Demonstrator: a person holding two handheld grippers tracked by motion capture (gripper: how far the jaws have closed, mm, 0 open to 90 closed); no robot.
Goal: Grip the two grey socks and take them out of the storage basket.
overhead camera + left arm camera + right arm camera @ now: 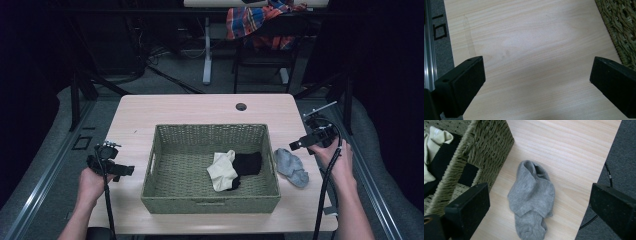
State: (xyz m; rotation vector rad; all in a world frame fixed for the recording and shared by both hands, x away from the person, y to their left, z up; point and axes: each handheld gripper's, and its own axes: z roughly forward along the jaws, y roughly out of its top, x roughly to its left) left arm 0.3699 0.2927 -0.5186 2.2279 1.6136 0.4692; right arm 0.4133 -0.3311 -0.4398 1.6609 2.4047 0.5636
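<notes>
Grey sock (531, 200) lies on table (564, 150) beside basket (150, 170), prob out for sorting. My right claw (537, 205) hangs over it, jaws wide, holding nothing; left claw (537, 82) open too.

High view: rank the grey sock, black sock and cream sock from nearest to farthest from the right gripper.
From the right gripper:
1. Grey sock, on the table just outside the basket.
2. Black sock, inside the basket, right of centre.
3. Cream sock, inside, beside the black one.

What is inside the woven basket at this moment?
Inside the woven basket lie a cream sock and a black sock, touching, the cream one overlapping part of the black. Whatever lies beneath them is covered. The grey sock lies outside, on the table.
</notes>
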